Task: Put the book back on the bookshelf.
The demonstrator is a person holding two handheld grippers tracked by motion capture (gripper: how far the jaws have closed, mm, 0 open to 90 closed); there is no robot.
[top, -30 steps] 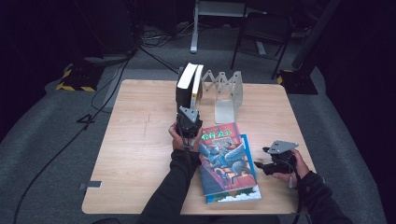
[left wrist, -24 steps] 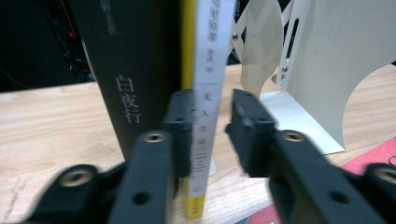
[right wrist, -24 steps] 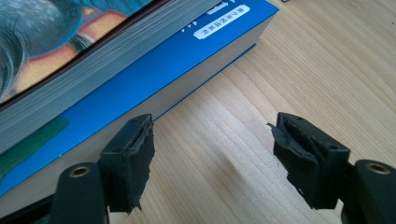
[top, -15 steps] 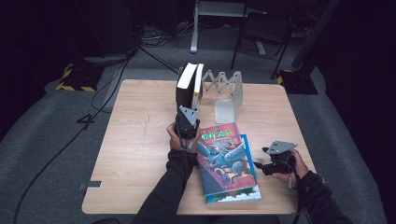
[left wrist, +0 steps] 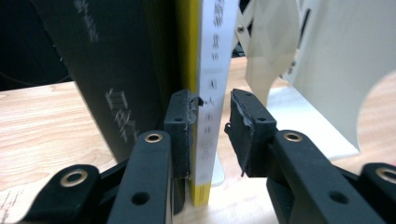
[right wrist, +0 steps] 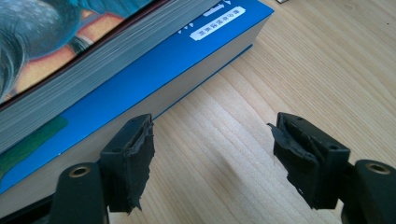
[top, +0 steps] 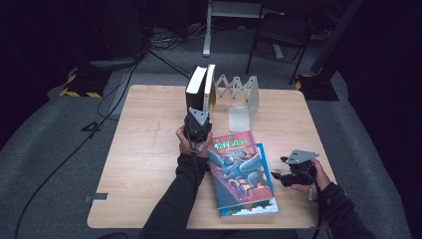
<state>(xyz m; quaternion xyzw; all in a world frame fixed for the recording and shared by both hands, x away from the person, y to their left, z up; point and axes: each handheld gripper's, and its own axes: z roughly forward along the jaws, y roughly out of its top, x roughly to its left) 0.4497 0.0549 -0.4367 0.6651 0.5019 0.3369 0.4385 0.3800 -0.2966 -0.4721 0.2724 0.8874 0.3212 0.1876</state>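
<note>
Two books stand upright at the table's far middle: a thick black book (top: 194, 92) (left wrist: 116, 70) and a thin white-spined book with a yellow cover (top: 211, 89) (left wrist: 212, 56). My left gripper (top: 199, 117) (left wrist: 210, 126) straddles the thin book's spine. Its jaws have just been opening: the left pad lies against the yellow cover and the right pad stands off the spine. My right gripper (top: 281, 172) (right wrist: 212, 154) rests open on the table, beside the blue book (top: 263, 159) (right wrist: 140, 70) that lies under a picture-cover book (top: 234, 167) (right wrist: 56, 42).
A white accordion book rack (top: 241, 94) (left wrist: 336, 70) stands right of the upright books, its flat foot on the wooden table (top: 144, 149). Chair legs and cables lie on the dark floor beyond the far edge.
</note>
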